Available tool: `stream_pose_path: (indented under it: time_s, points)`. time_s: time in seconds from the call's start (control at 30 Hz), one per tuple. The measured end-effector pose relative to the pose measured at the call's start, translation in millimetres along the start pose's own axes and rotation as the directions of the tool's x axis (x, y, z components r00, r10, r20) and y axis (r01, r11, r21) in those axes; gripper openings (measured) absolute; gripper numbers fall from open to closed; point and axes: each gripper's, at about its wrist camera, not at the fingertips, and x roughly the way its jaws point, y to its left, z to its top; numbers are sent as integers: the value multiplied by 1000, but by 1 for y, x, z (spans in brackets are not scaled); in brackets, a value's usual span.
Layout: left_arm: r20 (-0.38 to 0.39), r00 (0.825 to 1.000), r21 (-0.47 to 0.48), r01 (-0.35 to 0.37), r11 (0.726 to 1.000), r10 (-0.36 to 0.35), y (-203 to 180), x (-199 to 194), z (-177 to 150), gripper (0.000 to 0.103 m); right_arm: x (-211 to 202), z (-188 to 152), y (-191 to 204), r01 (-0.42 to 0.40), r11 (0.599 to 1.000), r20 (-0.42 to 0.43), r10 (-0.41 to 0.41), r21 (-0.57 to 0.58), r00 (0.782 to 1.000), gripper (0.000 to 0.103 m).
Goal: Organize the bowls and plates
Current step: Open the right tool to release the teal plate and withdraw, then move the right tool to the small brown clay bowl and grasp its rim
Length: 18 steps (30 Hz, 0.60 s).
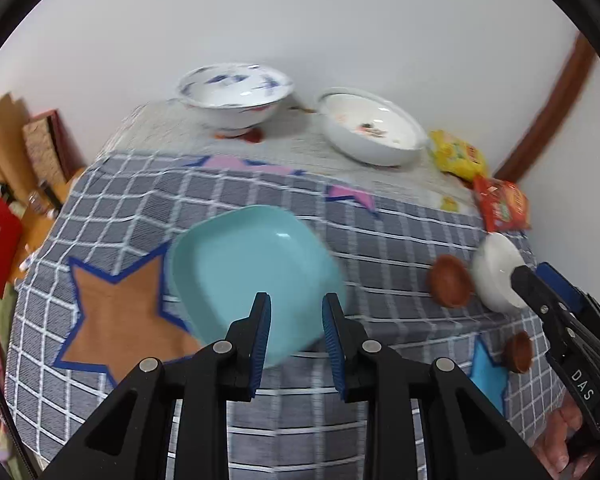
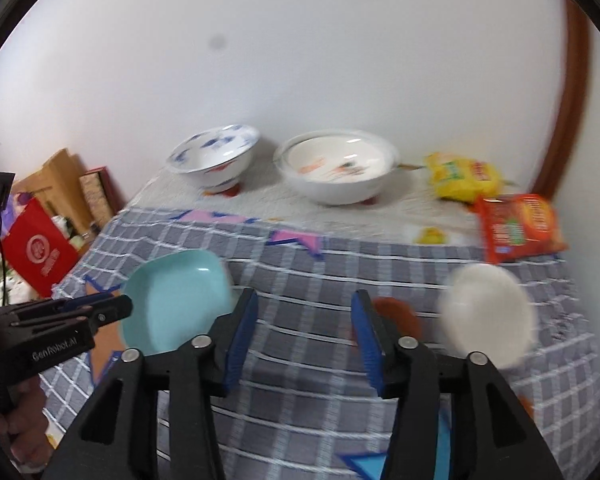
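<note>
left gripper (image 1: 294, 326) jaws apart, poised over near edge of teal square plate (image 1: 252, 276), near-left on checked cloth (image 1: 380, 248). right gripper (image 2: 304, 332) apart too, beside small white bowl (image 2: 488, 316). better to pinch rim squarely, lift level.
</note>
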Motion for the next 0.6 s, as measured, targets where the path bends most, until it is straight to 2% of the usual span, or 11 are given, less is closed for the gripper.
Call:
stream_pose_path:
  time_s: [0.13, 0.23, 0.33, 0.4, 0.6]
  points:
    - [11, 1000, 62, 12, 998, -13, -38, -2, -6, 31, -20, -15, -46, 112, 992, -29, -111, 58, 993, 62]
    - [2, 1000, 93, 29, 995, -29, -63, 1, -12, 31, -28, -28, -76, 173, 979, -73, -166, 106, 983, 63]
    - [-3, 999, 122, 36, 992, -36, -84, 5, -17, 32, -36, -43, -104, 224, 962, -115, -207, 157, 972, 70]
    - [-5, 999, 141, 41, 989, -40, -98, 8, -20, 32, -40, -54, -119, 242, 955, -128, -222, 171, 967, 70]
    - [-20, 999, 147, 30, 989, -27, -122, 24, -23, 35, -50, -84, -158, 217, 946, -107, -196, 242, 975, 70]
